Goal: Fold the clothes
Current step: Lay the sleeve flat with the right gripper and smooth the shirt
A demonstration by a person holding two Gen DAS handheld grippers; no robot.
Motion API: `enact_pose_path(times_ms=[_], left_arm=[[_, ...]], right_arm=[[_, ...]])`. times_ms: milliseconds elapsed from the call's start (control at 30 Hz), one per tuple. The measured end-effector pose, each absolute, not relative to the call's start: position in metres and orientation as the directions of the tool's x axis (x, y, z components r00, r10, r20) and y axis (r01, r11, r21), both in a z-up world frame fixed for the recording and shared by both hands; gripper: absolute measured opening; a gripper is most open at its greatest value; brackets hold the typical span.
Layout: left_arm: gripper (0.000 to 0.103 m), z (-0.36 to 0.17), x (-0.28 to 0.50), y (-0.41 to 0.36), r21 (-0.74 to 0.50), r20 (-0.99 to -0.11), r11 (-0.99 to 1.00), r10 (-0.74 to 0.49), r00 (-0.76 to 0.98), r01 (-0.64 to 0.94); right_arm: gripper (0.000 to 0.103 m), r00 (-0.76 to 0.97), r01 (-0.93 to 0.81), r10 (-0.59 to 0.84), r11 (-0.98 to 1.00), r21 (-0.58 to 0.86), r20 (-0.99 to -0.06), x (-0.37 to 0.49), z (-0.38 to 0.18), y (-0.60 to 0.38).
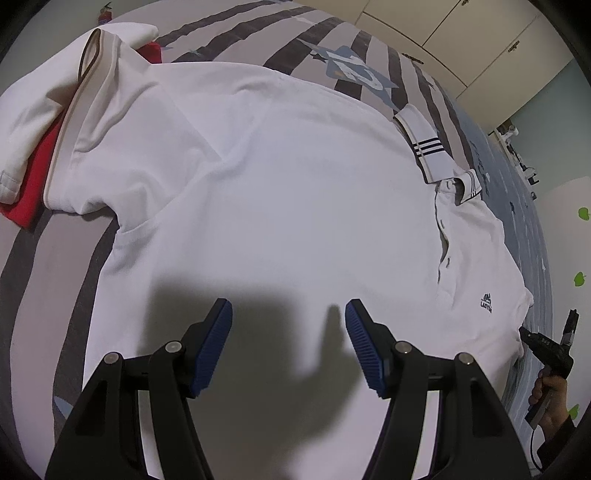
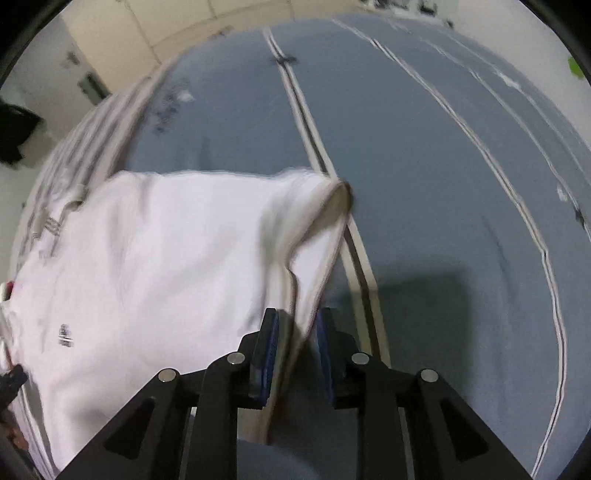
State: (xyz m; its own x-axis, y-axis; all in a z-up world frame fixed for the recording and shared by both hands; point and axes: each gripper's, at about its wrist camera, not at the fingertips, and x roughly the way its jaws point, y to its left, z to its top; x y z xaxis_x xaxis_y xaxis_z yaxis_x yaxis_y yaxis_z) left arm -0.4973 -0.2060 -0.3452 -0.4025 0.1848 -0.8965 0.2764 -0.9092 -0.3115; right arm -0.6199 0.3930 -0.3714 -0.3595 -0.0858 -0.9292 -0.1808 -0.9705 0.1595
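Cloth is behaving limply: we are pinching the white cotton polo shirt [image 1: 277,177], spread on the striped bedspread [image 1: 280,33], by its trimmed sleeve hem in the right gripper [image 2: 295,332]; left gripper [image 1: 288,325] is hovering open.

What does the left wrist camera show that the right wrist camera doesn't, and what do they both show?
Only the left wrist view: the open left gripper over the shirt body, the striped collar, the button placket, and a red garment under the far sleeve.

Only the right wrist view: the right gripper shut on the sleeve cuff, lifted over the blue bedspread.

Both: the white polo shirt and its chest logo.
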Motion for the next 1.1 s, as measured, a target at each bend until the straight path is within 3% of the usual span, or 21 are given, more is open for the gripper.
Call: enact_pose_path(times_ms=[33, 67, 300, 367, 500, 800, 867, 967, 1100], left_arm=[[0.061, -0.345, -0.497, -0.206, -0.311, -0.896, -0.909, 0.184, -0.404, 0.276], [0.061, -0.345, -0.497, -0.206, -0.311, -0.896, -0.91, 0.183, -0.406, 0.276], [0.061, -0.35, -0.495, -0.21, -0.319, -0.9, -0.901, 0.191, -0.393, 0.294], [0.061, -0.351, -0.495, -0.208, -0.318, -0.9, -0.903, 0.192, -0.392, 0.289], [0.061, -0.351, -0.496, -0.203, -0.316, -0.898, -0.91, 0.195, -0.394, 0.27], [0.061, -0.352, -0.497, -0.199, -0.297, -0.897, -0.923, 0.181, -0.404, 0.246], [0.061, -0.353, -0.496, -0.2, -0.293, -0.898, -0.923, 0.176, -0.404, 0.251], [0.061, -0.354, -0.494, -0.201, -0.289, -0.899, -0.923, 0.17, -0.404, 0.253], [0.061, -0.355, -0.493, -0.203, -0.282, -0.9, -0.925, 0.162, -0.406, 0.256]], right_arm=[[0.003, -0.363, -0.193, -0.091, -0.966, 0.17, -0.927, -0.618, -0.373, 0.398], [0.0, -0.375, -0.197, -0.091, -0.965, 0.175, -0.923, -0.614, -0.371, 0.4], [0.0, -0.402, -0.227, -0.129, -0.945, 0.235, -0.906, -0.581, -0.354, 0.422], [0.003, -0.408, -0.186, -0.156, -0.95, 0.249, -0.899, -0.581, -0.353, 0.417], [0.018, -0.443, -0.143, -0.155, -0.96, 0.24, -0.883, -0.59, -0.352, 0.407], [0.018, -0.421, -0.113, -0.08, -0.984, 0.14, -0.904, -0.627, -0.37, 0.389], [0.018, -0.417, -0.097, -0.06, -0.989, 0.11, -0.907, -0.627, -0.371, 0.386], [0.002, -0.419, -0.092, -0.053, -0.991, 0.1, -0.906, -0.62, -0.367, 0.385], [0.002, -0.434, -0.131, -0.06, -0.983, 0.129, -0.899, -0.603, -0.355, 0.399]])
